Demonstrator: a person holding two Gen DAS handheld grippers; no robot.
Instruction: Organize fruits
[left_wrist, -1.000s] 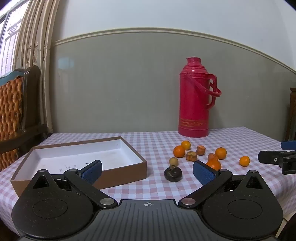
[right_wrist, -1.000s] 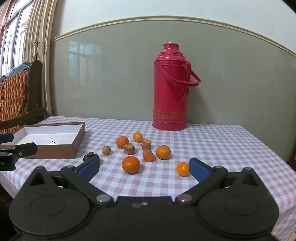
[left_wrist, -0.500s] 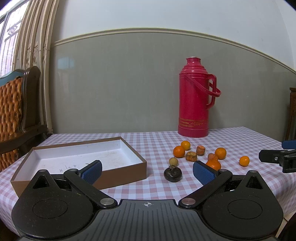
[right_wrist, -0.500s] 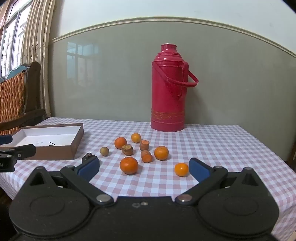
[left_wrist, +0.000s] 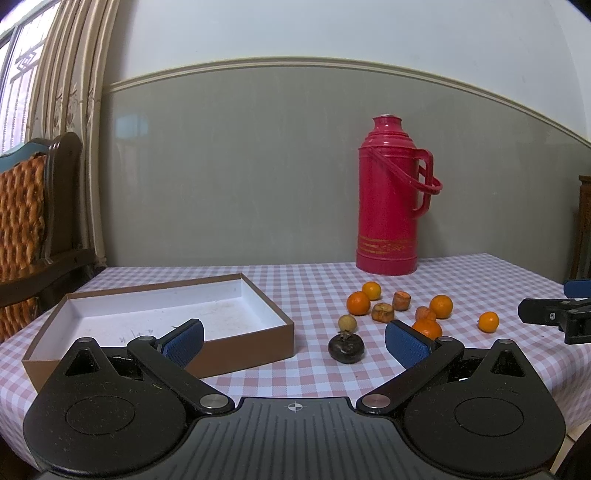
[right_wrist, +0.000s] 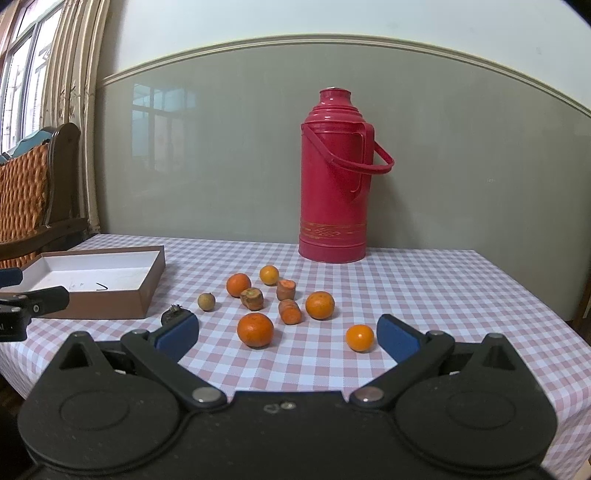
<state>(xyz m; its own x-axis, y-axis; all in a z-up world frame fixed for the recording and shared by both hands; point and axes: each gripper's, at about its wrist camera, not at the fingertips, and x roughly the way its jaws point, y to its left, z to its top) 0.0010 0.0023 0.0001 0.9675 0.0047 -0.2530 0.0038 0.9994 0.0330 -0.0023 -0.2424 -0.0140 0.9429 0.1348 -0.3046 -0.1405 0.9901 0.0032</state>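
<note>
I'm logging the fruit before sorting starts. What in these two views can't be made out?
- Dark fruit: right wrist view, partly hidden behind the right claw finger.
- Largest orange: left wrist view, its lower part behind the left claw pad.
- Pen marks in the box: too small to read.

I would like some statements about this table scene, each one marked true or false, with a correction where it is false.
1. The brown box has fruit inside. False: it holds no fruit; every fruit lies on the checked tablecloth.
2. The red thermos stands upright behind the fruits. True.
3. The left gripper is shut on the dark fruit. False: it is open and holds nothing.
4. The right gripper is open and holds nothing. True.
5. Five round orange fruits lie on the cloth. True.
</note>
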